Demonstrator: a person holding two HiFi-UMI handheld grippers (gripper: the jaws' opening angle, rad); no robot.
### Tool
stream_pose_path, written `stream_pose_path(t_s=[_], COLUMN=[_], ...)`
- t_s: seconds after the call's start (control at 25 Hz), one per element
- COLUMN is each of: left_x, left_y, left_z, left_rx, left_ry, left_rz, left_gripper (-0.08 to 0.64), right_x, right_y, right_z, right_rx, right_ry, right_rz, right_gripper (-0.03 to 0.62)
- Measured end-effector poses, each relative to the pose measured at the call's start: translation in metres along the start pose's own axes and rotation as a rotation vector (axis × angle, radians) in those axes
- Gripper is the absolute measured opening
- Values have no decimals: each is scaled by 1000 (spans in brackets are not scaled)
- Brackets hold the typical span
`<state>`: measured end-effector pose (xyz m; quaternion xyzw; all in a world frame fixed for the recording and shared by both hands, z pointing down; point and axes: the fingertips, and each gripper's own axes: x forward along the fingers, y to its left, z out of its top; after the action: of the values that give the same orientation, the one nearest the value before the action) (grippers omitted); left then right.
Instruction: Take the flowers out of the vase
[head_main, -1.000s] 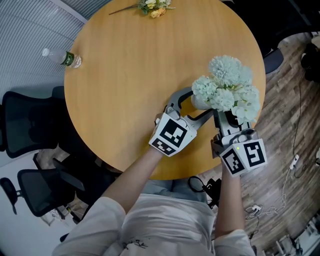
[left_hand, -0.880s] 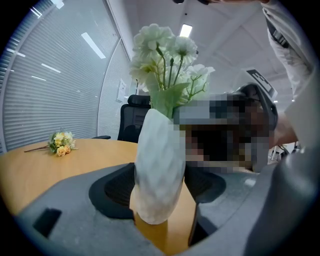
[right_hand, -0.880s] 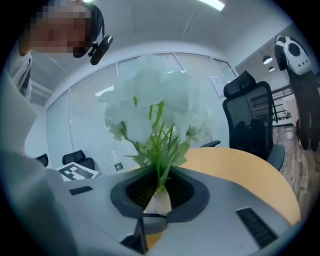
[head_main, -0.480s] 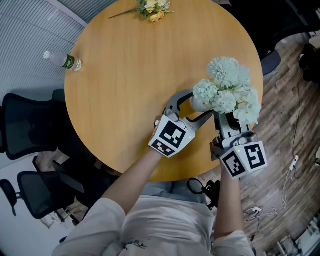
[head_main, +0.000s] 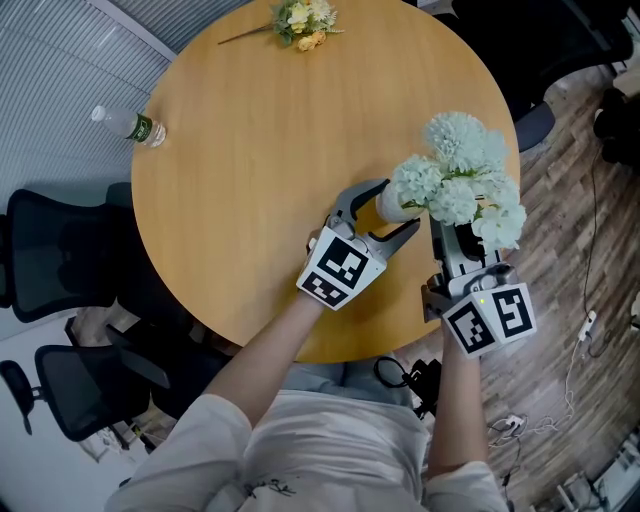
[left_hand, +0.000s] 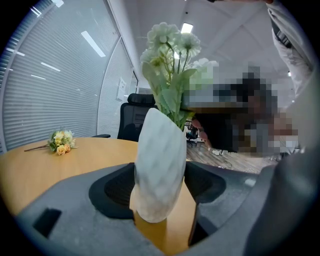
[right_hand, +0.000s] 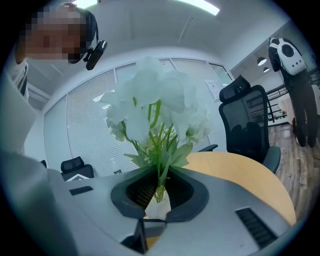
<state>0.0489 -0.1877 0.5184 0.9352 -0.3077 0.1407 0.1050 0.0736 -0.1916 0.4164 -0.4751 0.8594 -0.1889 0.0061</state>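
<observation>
- Step in hand: grip is set, pull-out not yet begun. White flowers (head_main: 460, 180) sit in the vase (left_hand: 159, 165), on the desk (head_main: 250, 140) toward its right edge.
- Left tongs (head_main: 396, 206): clamped on the vase body, both pads touching, vase upright.
- Right tongs (right_hand: 159, 196): have just been closing, now narrow, pinching the stems (right_hand: 161, 182) just above the vase mouth.
- Next, my read: draw right tongs straight up along the stems while left pins the vase down. Risk is the vase tipping.
</observation>
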Motion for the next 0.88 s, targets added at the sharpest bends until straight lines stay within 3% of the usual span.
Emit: stream_pose_path(t_s=[0.32,0.88], left_x=[10,3], left_y=[-5,-1], left_z=[4,1], left_rx=[5,3], left_ry=[6,17], left_rz=[2,4], left_gripper=[314,314], right_x=[-14,-19], right_y=[-15,-3], right_z=[20,40], right_rx=[-9,-30], right_ry=[-25,-45], right_rz=[-16,-17], right_gripper=[43,43])
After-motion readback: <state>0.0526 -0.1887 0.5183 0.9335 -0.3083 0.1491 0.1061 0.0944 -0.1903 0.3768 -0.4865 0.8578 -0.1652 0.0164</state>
